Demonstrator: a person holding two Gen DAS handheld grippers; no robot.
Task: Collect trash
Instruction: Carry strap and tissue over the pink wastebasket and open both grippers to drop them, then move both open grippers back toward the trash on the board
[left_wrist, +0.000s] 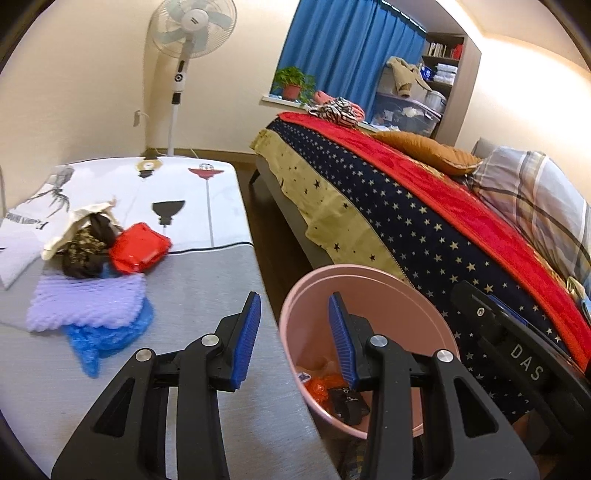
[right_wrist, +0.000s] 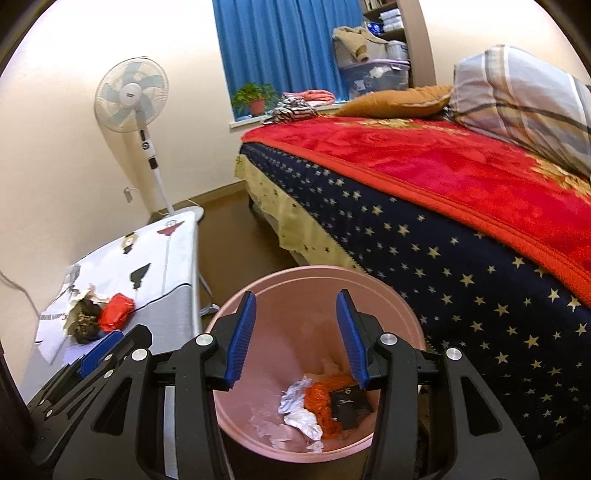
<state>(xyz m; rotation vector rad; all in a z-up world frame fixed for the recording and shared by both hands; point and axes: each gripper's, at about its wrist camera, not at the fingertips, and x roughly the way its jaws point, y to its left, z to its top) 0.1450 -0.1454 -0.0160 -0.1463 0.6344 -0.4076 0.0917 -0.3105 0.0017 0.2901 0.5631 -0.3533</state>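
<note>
A pink bin (right_wrist: 384, 291) stands on the floor between the table and the bed; it also shows in the left wrist view (left_wrist: 314, 284). Inside lie crumpled foil (right_wrist: 299, 410), an orange wrapper (right_wrist: 319, 402) and a black packet (right_wrist: 349, 404). My right gripper (right_wrist: 295, 336) is open and empty above the bin's mouth. My left gripper (left_wrist: 295, 339) is open and empty over the table's right edge beside the bin. On the table lie a red packet (left_wrist: 138, 247), a dark wrapper in cream paper (left_wrist: 86, 243), purple foam mesh (left_wrist: 86, 301) and a blue plastic bag (left_wrist: 107, 338).
The grey table (left_wrist: 207, 295) has a white printed cloth (left_wrist: 147, 192) at its far end. A bed (left_wrist: 424, 221) with a red blanket and star cover stands right of the bin. A pedestal fan (left_wrist: 184, 37) stands by the far wall.
</note>
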